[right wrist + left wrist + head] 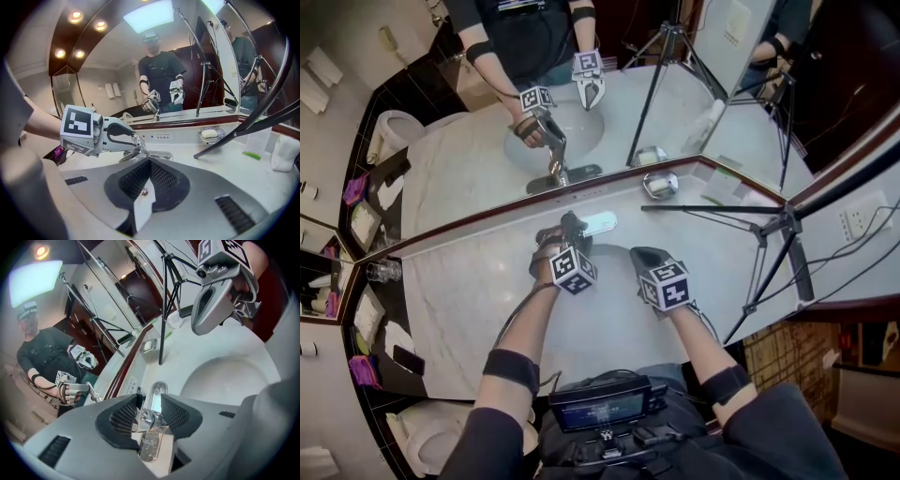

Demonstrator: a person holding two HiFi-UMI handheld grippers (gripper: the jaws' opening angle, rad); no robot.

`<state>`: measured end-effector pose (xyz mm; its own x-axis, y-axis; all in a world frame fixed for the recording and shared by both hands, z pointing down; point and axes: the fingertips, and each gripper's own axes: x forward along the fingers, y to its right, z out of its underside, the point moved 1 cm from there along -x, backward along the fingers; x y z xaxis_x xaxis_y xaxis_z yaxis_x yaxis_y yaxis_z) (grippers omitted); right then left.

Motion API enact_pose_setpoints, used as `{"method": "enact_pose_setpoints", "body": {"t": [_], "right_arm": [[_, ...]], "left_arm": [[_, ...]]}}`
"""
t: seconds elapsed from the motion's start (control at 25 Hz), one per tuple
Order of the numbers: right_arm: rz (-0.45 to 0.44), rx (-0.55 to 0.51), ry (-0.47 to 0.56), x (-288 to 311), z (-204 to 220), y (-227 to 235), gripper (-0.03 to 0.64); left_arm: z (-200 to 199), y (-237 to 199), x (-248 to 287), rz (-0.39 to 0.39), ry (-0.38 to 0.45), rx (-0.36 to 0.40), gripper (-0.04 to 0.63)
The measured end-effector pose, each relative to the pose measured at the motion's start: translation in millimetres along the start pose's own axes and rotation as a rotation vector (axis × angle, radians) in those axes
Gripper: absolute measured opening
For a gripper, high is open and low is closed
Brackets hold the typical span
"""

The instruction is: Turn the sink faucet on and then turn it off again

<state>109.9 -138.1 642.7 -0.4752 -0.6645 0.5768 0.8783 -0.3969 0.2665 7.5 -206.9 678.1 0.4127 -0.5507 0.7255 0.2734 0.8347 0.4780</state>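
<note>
Chrome gleams at the back of the sink [614, 253], where the faucet [574, 223] stands against the mirror. From the head view, the left claw [565, 232] reaches straight onto the faucet, forearm stretched forward and wrist tipped down. The right claw [639, 258] hangs just right of the faucet, over the bowl, doing nothing.

In the left gripper view, the left claw [150, 405] has its two meshed pads [123, 416] set on either side of the faucet's lever [146, 418], clamped on it as far as I can judge. The faucet's long base plate [151, 448] shows below the lever.

In the right gripper view, the right claw [146, 165] has its jaws pressed together on nothing. It points down towards the faucet [157, 155], where the left claw [131, 139] sits on the lever.

No running water shows, so I take this as the start: the grip for turning the faucet on. The next move calls for a steady lift or swing of the lever, with the pads held firm on slick metal.
</note>
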Motion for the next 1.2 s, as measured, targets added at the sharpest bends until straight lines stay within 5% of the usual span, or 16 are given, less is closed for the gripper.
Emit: {"method": "enact_pose_setpoints", "body": {"t": [0.52,1.2], "right_arm": [[-0.021,-0.010,-0.010,11,-3,-11,0.020],[-0.016,-0.002,-0.014,9,-1,-7,0.020]], "left_arm": [[-2,13,3,-0.036,0.004,0.052,0.147],[3,41,14,0.011,-0.038,0.096,0.135]]}}
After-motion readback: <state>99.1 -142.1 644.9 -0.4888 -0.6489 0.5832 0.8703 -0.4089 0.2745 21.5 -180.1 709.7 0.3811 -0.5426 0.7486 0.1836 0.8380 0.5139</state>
